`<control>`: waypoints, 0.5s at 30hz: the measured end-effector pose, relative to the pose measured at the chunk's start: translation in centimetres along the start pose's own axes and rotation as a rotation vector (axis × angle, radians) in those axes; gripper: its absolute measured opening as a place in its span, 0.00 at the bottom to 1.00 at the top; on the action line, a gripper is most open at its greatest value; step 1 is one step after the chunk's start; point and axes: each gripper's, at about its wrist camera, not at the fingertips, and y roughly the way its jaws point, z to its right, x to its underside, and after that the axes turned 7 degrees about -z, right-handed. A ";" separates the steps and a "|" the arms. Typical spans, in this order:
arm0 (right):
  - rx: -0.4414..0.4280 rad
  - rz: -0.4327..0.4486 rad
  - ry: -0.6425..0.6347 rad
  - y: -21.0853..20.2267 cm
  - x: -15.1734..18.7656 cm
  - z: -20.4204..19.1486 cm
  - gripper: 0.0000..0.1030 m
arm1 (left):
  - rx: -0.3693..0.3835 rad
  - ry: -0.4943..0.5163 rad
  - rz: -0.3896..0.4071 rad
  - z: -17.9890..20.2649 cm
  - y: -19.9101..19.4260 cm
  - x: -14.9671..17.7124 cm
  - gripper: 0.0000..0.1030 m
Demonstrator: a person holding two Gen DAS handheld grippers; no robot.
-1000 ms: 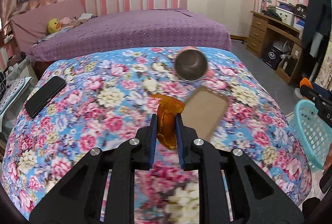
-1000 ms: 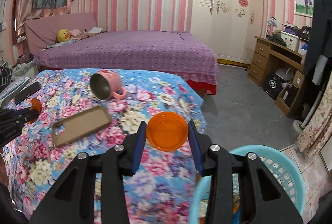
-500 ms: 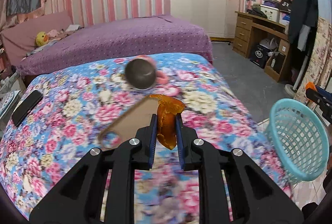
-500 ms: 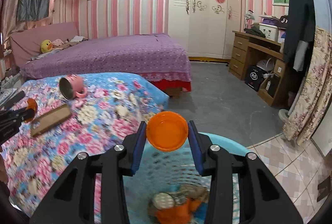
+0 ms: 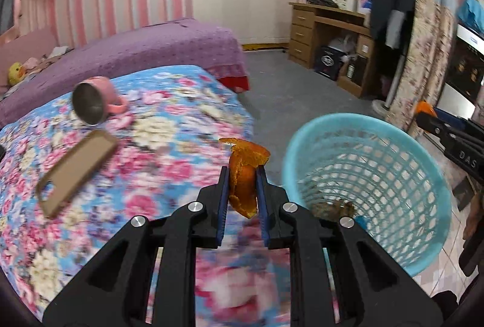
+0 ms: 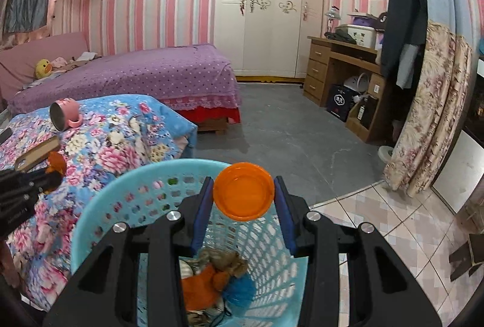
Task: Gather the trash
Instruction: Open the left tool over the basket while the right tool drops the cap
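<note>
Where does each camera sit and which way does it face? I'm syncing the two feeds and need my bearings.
Left wrist: on the left tool, looking along its fingers over the floral bed toward the blue basket; the tool grips an orange peel.
Right wrist: on the right tool, looking down into the basket; the tool grips an orange lid.
Shared: the basket, pink mug, brown phone case, and each shows the other tool at its edge.

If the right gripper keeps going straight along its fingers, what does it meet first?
Probably the far inner wall of the blue basket; the right gripper, holding the orange lid, points down over it. Depth is uncertain.
</note>
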 end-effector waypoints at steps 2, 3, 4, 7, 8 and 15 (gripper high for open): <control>-0.001 0.000 0.011 0.0 0.2 0.5 0.39 | 0.020 0.012 -0.006 1.5 0.4 -0.2 0.16; -0.001 0.002 0.014 0.0 0.2 0.7 0.39 | 0.027 0.015 -0.007 2.1 0.5 -0.3 0.16; 0.000 0.004 0.017 0.0 0.1 0.7 0.39 | 0.034 0.018 -0.004 2.9 0.5 -0.6 0.16; -0.003 0.008 0.023 0.0 0.1 0.7 0.39 | 0.054 0.018 0.003 4.4 0.8 -1.5 0.17; 0.000 0.009 0.019 0.0 0.1 0.6 0.39 | 0.061 0.020 0.003 4.9 0.9 -1.8 0.17; 0.000 0.013 0.036 0.1 0.0 0.9 0.39 | 0.064 0.012 0.017 6.1 0.8 -3.2 0.51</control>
